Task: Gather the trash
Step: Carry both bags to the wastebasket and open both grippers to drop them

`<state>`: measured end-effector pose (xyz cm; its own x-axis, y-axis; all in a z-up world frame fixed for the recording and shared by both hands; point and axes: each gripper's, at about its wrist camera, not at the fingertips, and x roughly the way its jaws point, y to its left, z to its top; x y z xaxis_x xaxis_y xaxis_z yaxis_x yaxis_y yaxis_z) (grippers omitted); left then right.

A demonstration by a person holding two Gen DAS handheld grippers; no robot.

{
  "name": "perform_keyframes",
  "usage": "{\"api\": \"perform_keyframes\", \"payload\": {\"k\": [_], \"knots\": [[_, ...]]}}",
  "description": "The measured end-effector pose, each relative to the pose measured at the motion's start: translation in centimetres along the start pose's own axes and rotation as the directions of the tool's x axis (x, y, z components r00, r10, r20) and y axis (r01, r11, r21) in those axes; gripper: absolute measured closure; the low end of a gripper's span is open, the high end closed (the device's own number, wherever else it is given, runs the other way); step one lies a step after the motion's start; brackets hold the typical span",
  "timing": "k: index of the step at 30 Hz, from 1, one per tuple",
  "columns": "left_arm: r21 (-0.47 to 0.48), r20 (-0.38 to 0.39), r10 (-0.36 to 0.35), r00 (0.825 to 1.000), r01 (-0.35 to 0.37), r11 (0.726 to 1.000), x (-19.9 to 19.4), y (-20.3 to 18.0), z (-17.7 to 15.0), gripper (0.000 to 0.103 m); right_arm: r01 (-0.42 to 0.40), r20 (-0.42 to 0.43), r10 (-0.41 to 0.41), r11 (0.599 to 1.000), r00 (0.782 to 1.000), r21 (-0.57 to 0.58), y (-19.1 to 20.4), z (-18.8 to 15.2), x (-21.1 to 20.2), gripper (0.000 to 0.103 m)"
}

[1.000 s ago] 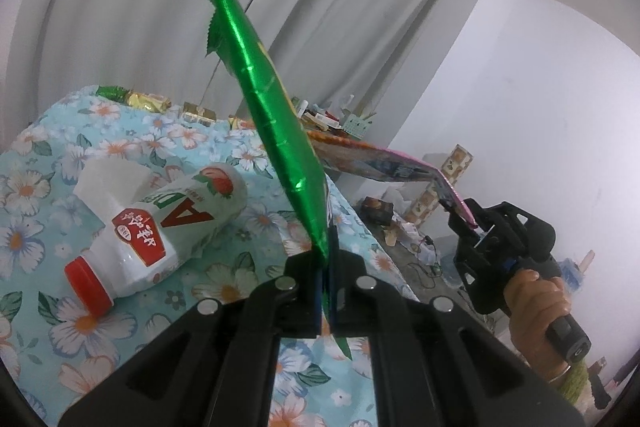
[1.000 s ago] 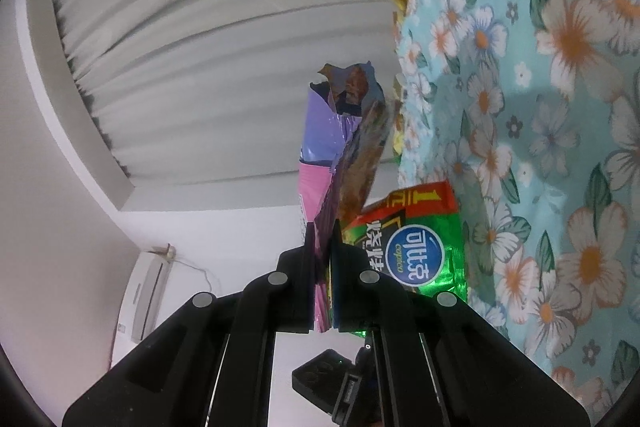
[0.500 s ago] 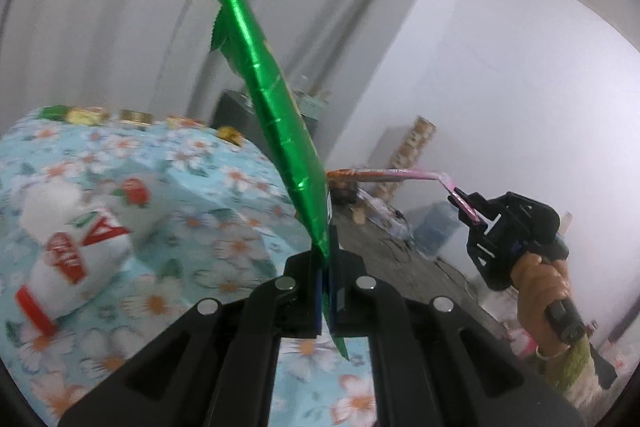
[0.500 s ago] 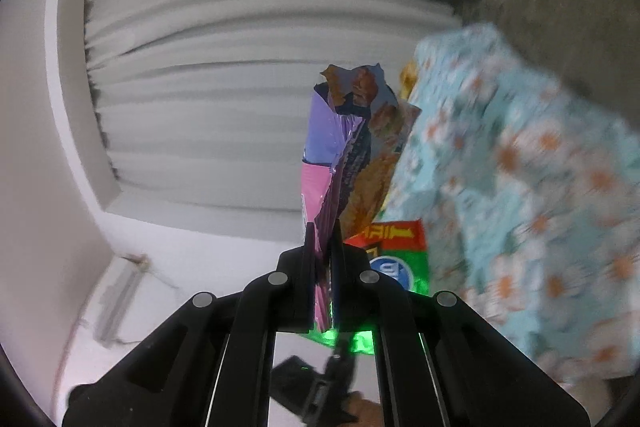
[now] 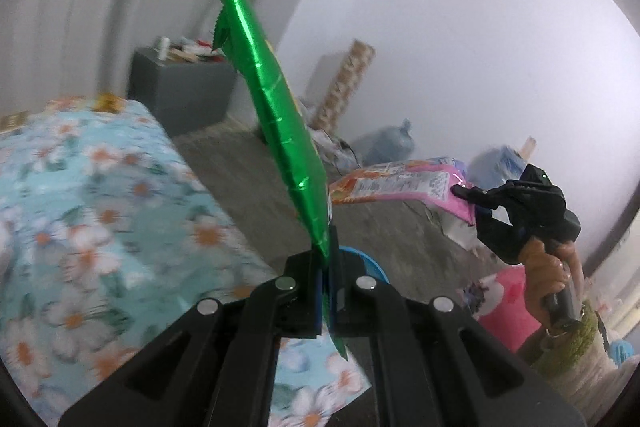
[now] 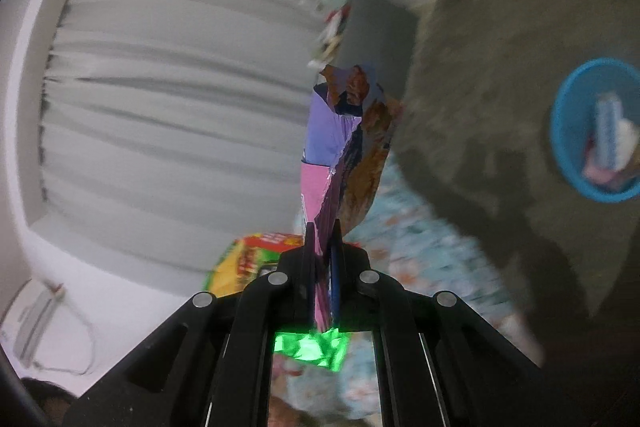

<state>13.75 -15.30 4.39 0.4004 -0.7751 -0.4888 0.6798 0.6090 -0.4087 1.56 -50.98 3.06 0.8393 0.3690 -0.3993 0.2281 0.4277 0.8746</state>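
My left claw (image 5: pixel 325 269) pinches a green wrapper (image 5: pixel 276 107); my right claw (image 6: pixel 322 267) pinches a pink bag (image 6: pixel 340 155). The blue bin (image 6: pixel 560 131) holds wrappers (image 6: pixel 610 139).

Left gripper (image 5: pixel 328 267) is clamped tight on a shiny green foil wrapper (image 5: pixel 276 115), which sticks up edge-on straight ahead of the fingers, leaning a bit left. Off to its right, the right gripper (image 5: pixel 466 193) (a hand (image 5: pixel 548 279) on its handle) pinches a pink snack bag (image 5: pixel 404 183) held out roughly flat toward the green one. Down-left of the tool sits the flowery blue cloth (image 5: pixel 92 195), with a blue bin rim (image 5: pixel 370 265) peeking just past the fingers.
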Motion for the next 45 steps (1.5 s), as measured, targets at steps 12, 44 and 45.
{"api": "perform_keyframes", "payload": {"k": [12,44,45], "knots": [[0.04,-0.194,-0.035,0.98,0.043,0.998,9.8,-4.8,0.0,0.102,0.466,0.071,-0.461,0.871,0.885,-0.155,-5.8,2.3,1.4,0.099],[0.145,-0.471,0.097,0.877,-0.031,0.989,29.2,-12.8,-2.3,0.101,0.759,0.222,-0.726,0.628,0.651,-0.171,-13.8,5.3,-2.8,0.047],[0.163,-0.473,0.112,0.874,-0.038,0.986,30.2,-13.4,-2.5,0.097,0.749,0.233,-0.712,0.64,0.663,-0.173,-13.5,5.1,-2.9,0.046]]}}
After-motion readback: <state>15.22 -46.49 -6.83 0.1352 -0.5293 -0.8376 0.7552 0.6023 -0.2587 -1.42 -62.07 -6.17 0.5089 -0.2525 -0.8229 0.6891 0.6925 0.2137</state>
